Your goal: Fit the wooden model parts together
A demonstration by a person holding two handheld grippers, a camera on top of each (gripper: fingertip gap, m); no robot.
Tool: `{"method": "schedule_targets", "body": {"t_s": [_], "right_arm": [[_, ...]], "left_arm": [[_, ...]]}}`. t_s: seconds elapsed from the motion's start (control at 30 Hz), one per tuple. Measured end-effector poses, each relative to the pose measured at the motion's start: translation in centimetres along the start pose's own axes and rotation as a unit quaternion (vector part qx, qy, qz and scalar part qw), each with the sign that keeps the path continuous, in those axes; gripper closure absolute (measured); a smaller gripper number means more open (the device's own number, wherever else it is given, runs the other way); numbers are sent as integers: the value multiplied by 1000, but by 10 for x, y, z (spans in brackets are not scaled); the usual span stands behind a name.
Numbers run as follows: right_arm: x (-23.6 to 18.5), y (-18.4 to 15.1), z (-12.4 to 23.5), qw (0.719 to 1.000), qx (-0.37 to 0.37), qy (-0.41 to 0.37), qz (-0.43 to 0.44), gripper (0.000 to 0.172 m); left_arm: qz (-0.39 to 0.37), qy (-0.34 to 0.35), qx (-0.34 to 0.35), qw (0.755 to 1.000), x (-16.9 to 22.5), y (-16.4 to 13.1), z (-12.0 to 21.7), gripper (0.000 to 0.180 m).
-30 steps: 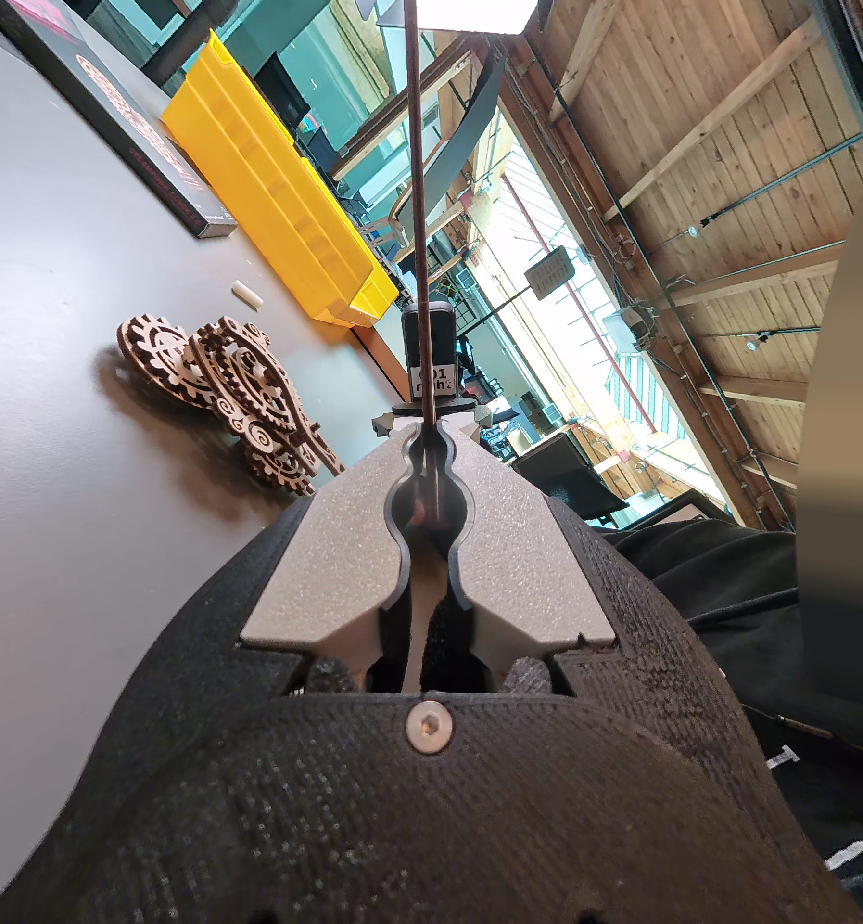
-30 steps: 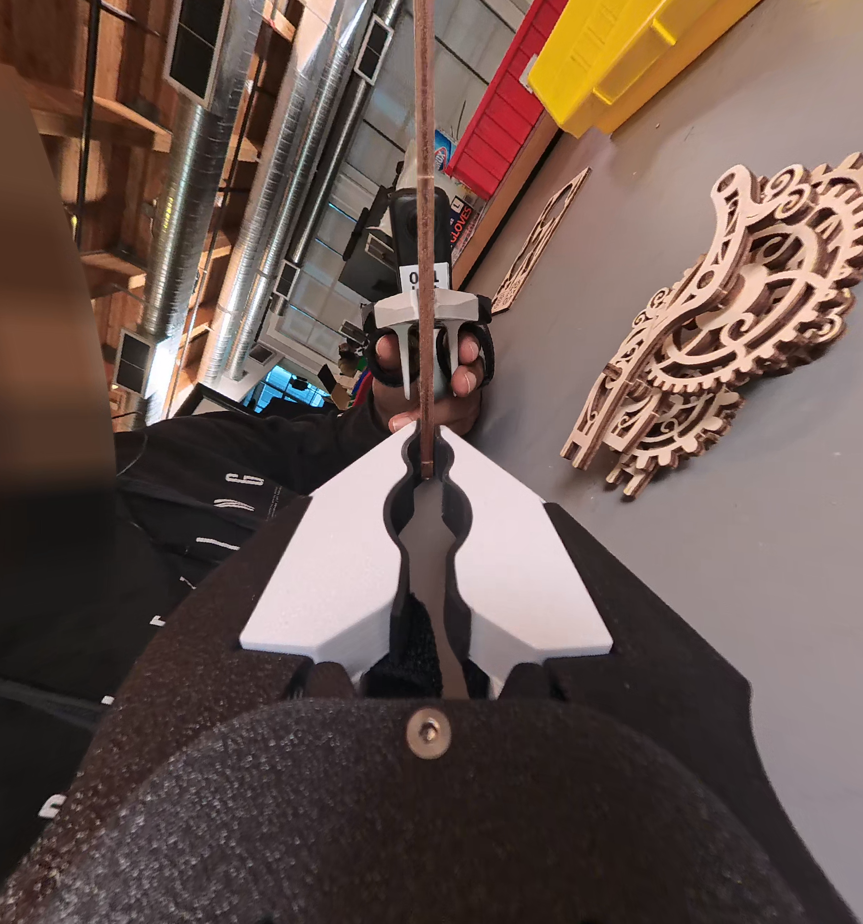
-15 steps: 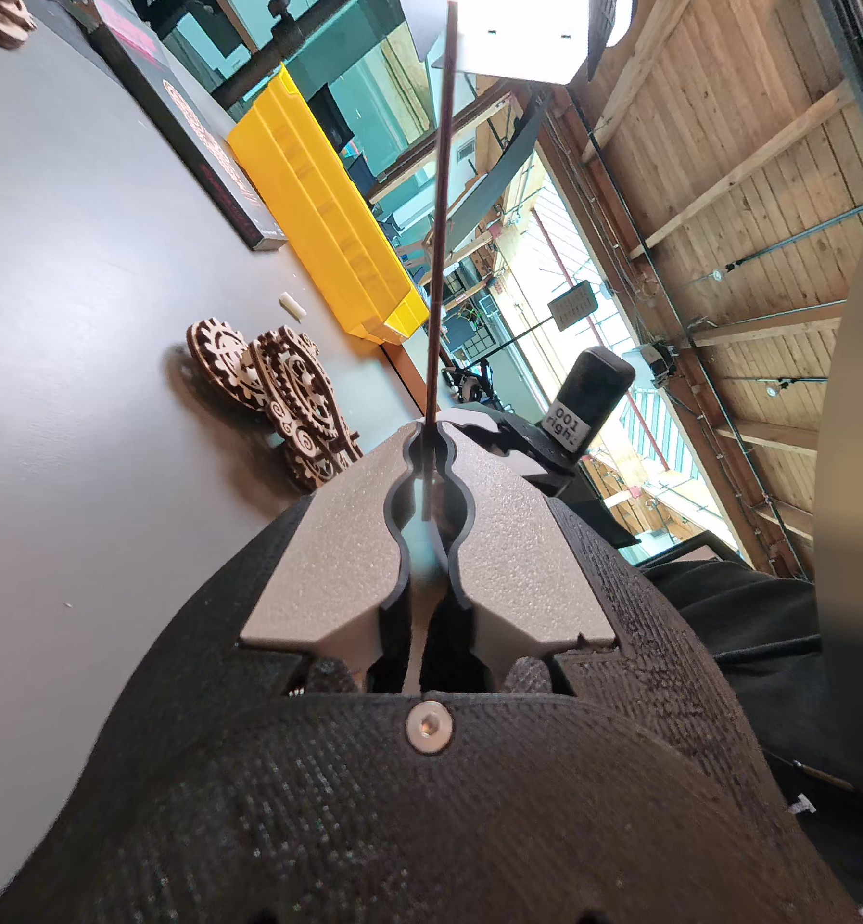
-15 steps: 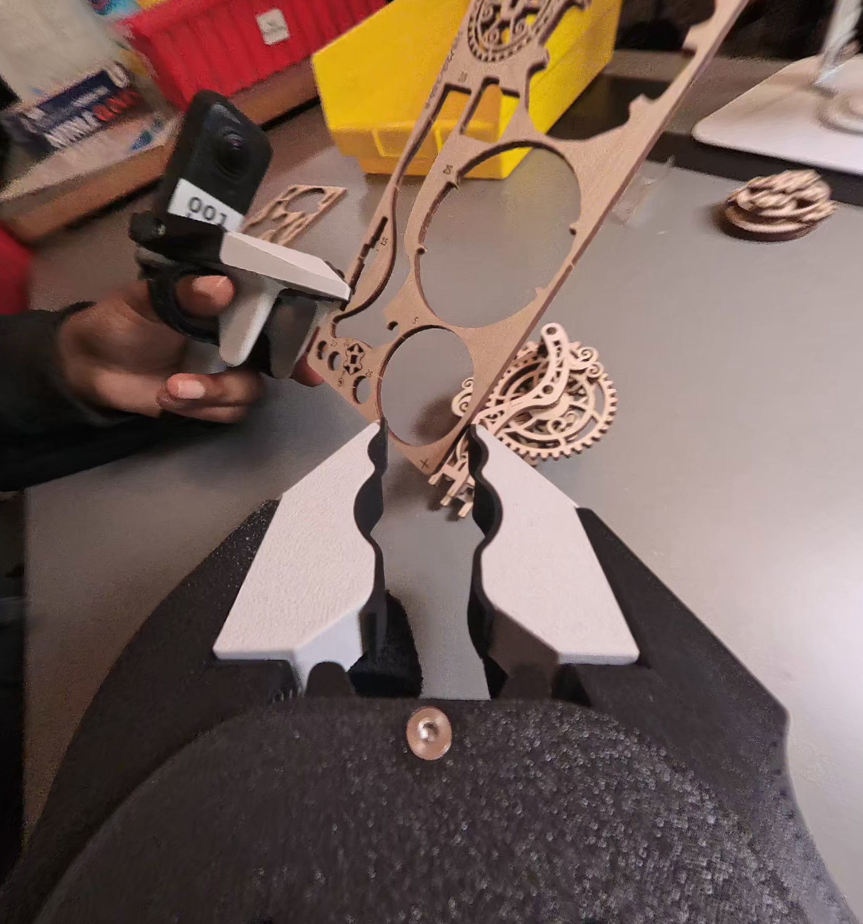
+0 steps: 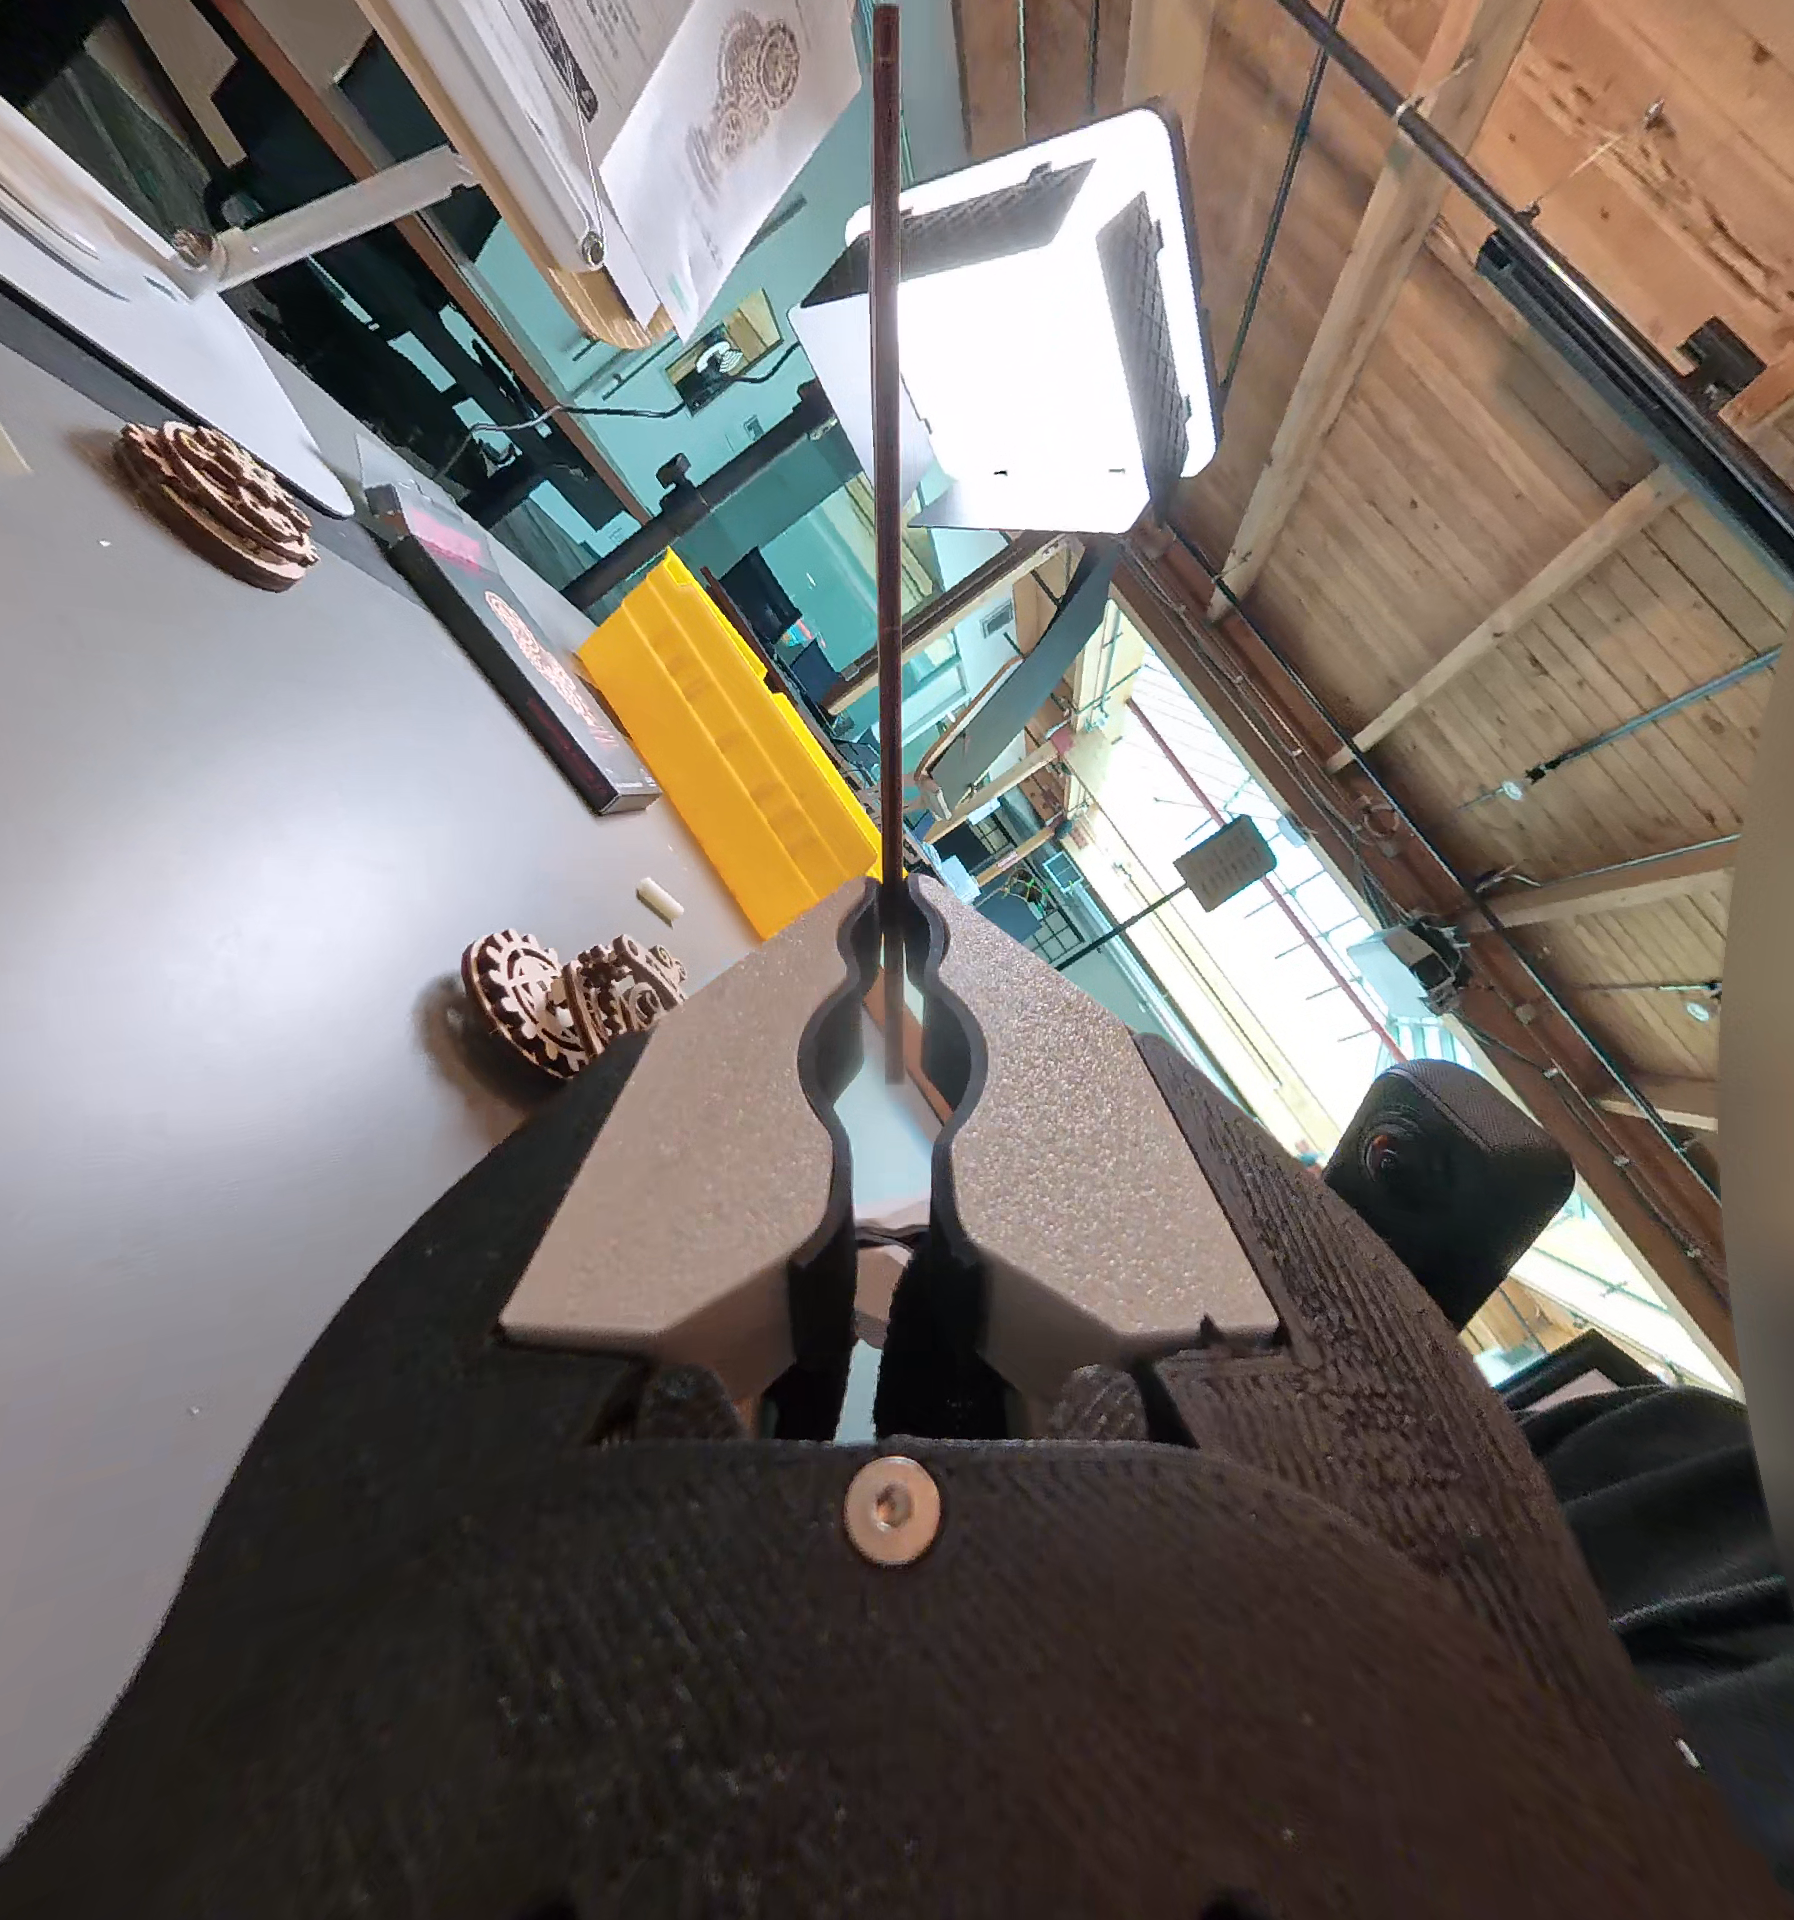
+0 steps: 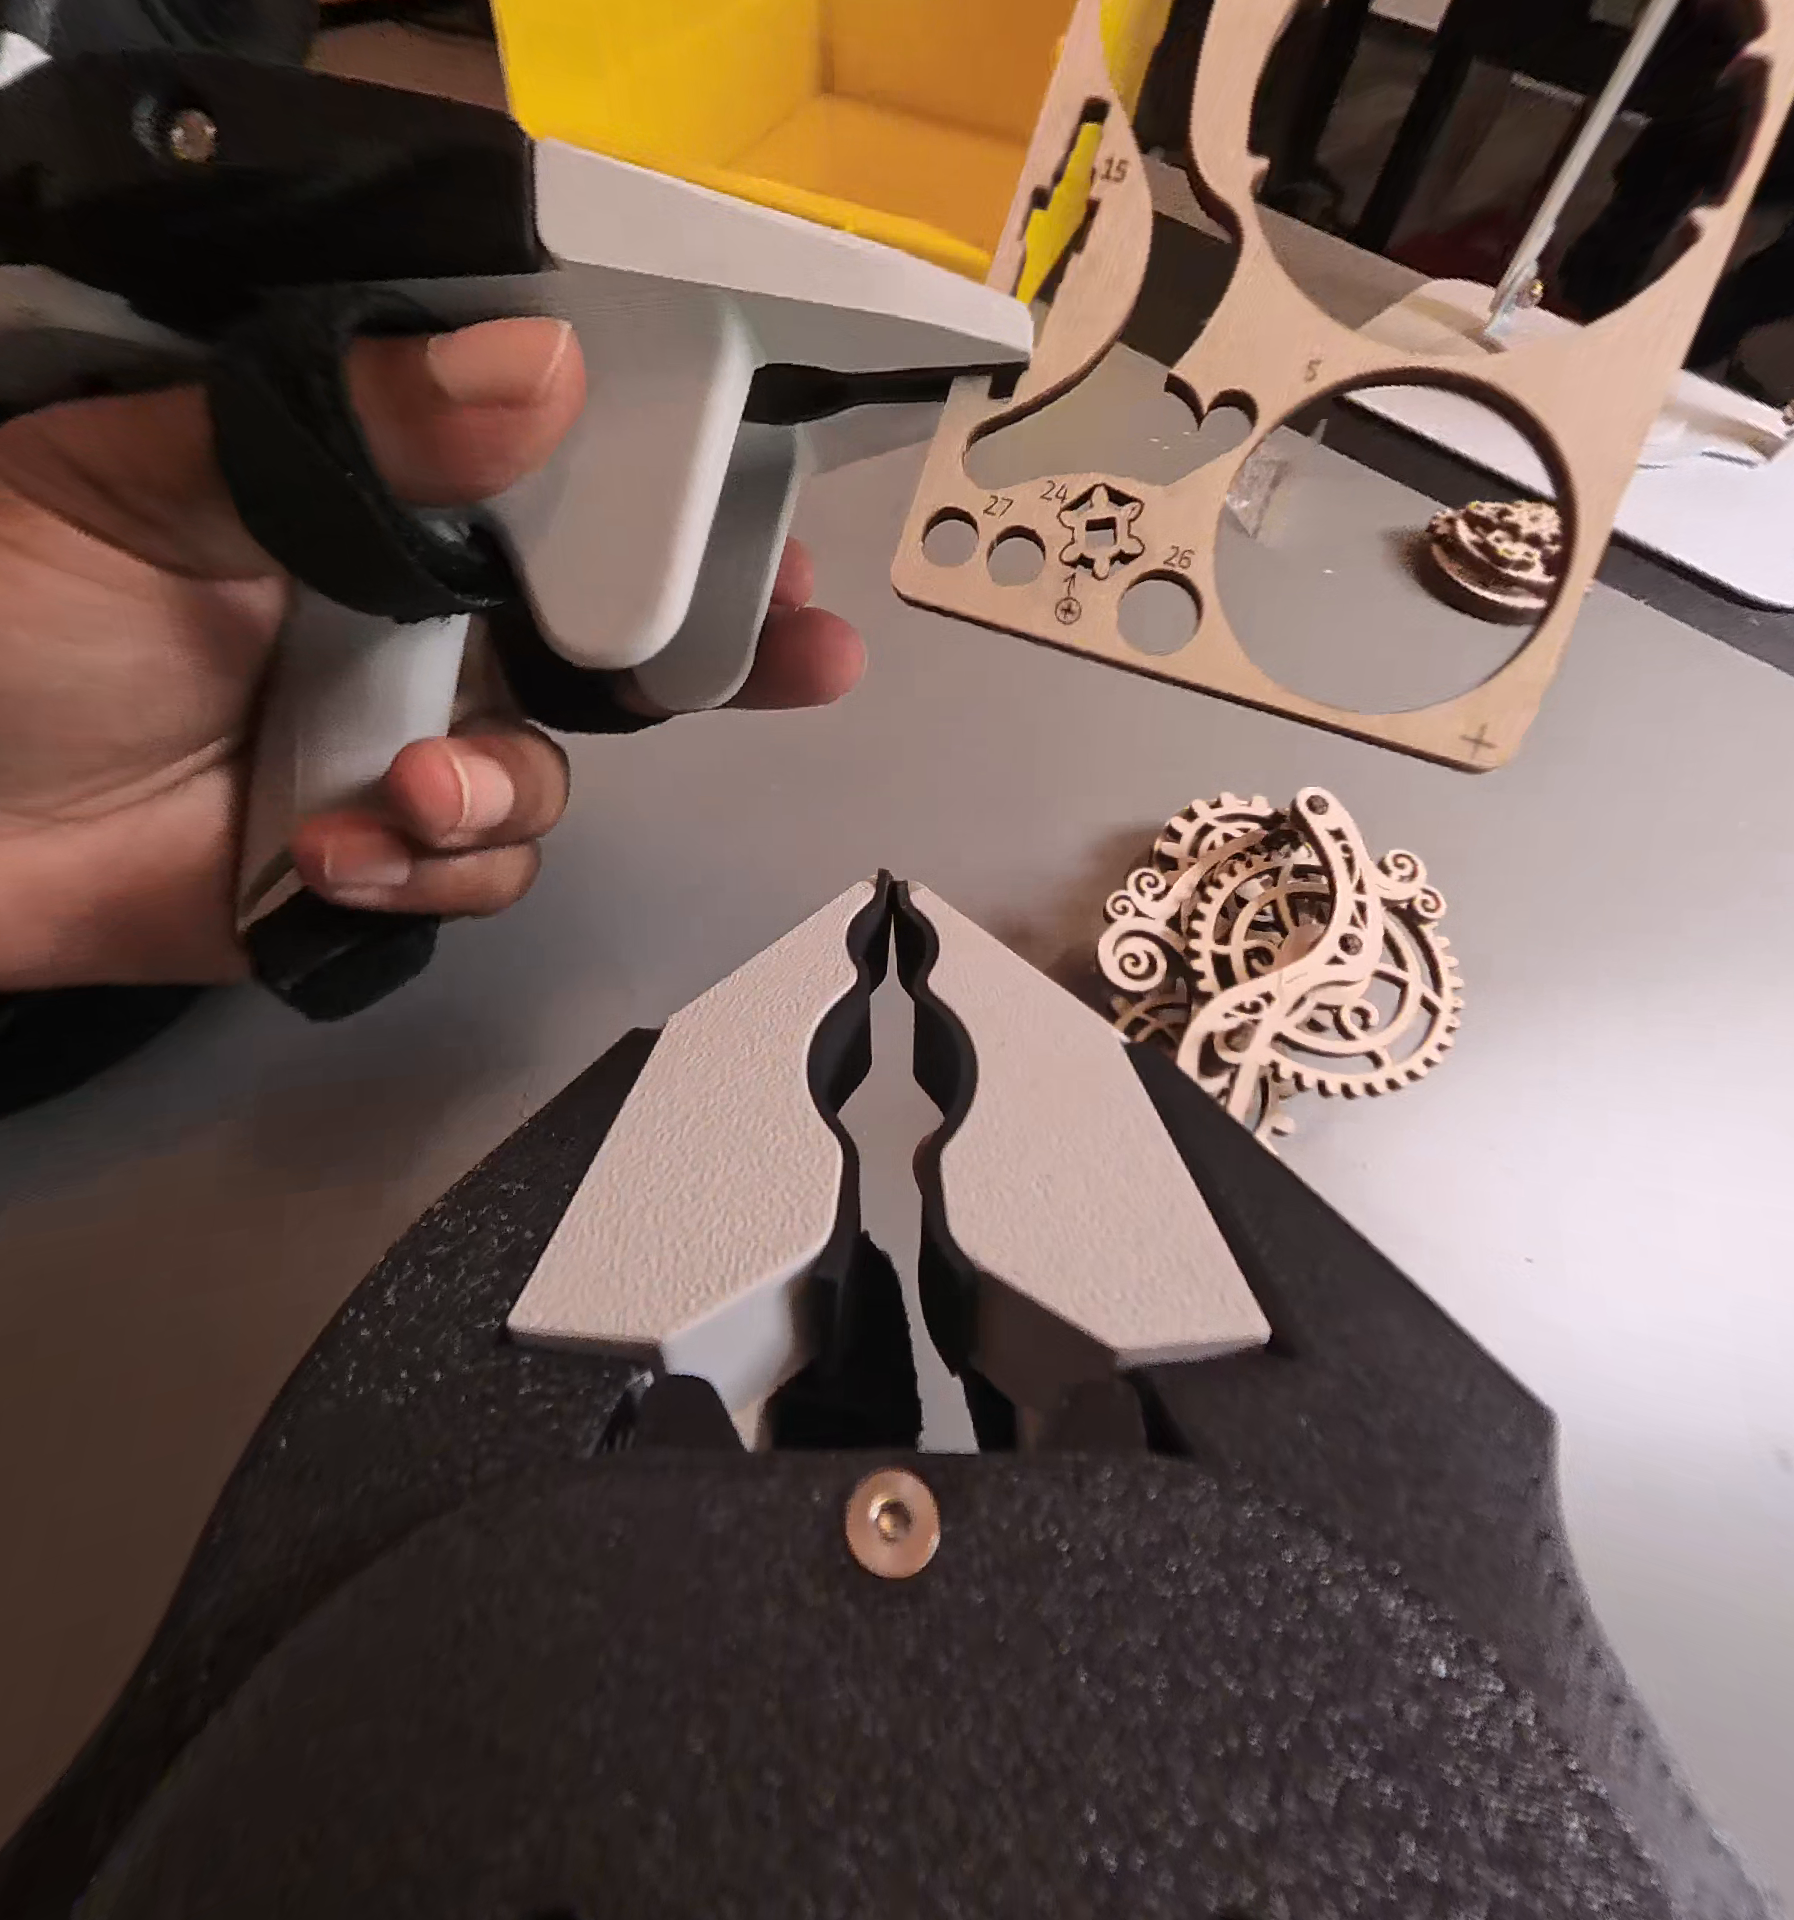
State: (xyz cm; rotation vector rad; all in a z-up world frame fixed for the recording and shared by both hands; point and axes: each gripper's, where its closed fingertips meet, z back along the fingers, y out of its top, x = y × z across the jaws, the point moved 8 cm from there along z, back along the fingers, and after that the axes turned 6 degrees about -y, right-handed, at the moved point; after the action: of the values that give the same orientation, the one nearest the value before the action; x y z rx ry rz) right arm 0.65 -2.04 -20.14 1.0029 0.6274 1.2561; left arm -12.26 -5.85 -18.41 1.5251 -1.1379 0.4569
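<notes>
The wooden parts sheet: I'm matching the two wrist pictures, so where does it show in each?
Left wrist view: wooden parts sheet edge-on, a thin dark line rising from the left gripper.
Right wrist view: face-on, upper right, cut-outs visible.
Shared landmark: yellow bin.

yellow bin [image 5: 727,748], pale filigree gear model [image 6: 1288,966]

1. A grey table [image 5: 145,935] fills the left side.
2. Wooden plank ceiling [image 5: 1495,468] with beams overhead.
3. A bright square lamp [image 5: 1028,343] glows.
4. Large windows [image 5: 1184,831] admit daylight.
</notes>
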Motion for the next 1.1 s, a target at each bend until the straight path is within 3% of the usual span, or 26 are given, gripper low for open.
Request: {"method": "schedule_targets", "body": {"t_s": [0.2, 0.57, 1.0, 1.1], "right_arm": [[-3, 6, -17, 999, -10, -37, 5, 172], [5, 7, -11, 998, 26, -63, 20, 172], [15, 13, 5, 997, 68, -43, 15, 172], [33, 25, 19, 993, 121, -3, 11, 158]], "left_arm": [[30, 5, 2, 1000, -9, -2, 4, 179], [17, 2, -9, 1000, -9, -4, 4, 179], [-6, 1, -11, 1000, -11, 0, 5, 179], [-9, 1, -11, 1000, -11, 1, 6, 179]]}}
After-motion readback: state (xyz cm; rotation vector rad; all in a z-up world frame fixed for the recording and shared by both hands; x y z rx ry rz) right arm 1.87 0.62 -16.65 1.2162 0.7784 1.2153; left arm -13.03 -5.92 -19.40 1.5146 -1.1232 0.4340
